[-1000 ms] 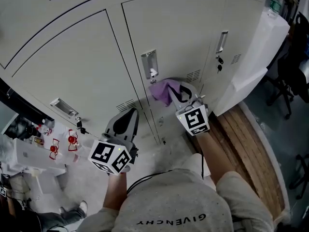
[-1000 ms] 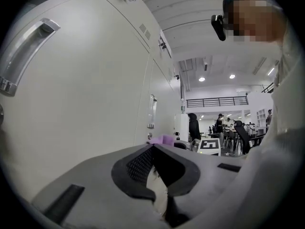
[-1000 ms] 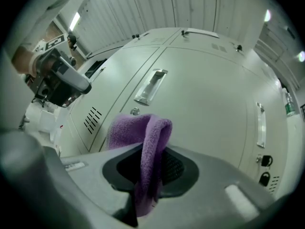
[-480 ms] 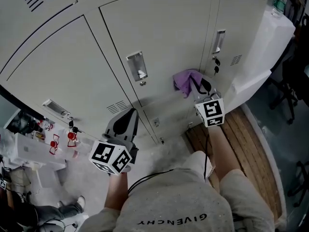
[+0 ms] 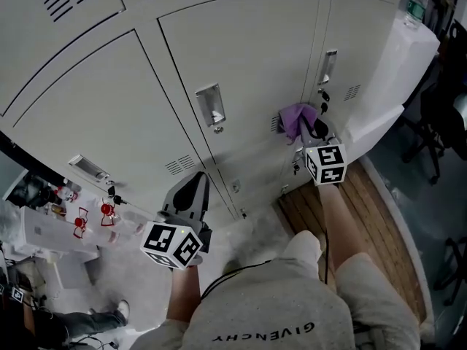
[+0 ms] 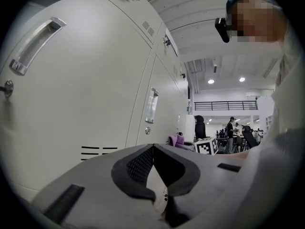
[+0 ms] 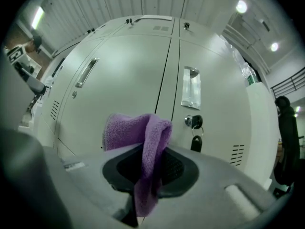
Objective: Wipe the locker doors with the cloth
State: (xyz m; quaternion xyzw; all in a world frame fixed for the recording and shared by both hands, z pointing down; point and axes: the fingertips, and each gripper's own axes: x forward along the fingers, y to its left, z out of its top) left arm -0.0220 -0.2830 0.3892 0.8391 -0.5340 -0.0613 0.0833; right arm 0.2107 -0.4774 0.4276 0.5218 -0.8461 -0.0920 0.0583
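The purple terry cloth (image 7: 143, 137) is clamped between the jaws of the right gripper (image 7: 150, 168) and bunched forward, so that a soft pad is presented to the pale grey metal locker doors (image 5: 241, 57). It is held close to the narrow right-hand door, beside the lock. The left gripper (image 5: 191, 189) is held low and apart from the work, its jaws brought together on nothing. The black key fob (image 7: 195, 143) is shown clearly only in the right gripper view. Whether cloth and door touch is settled by no view.
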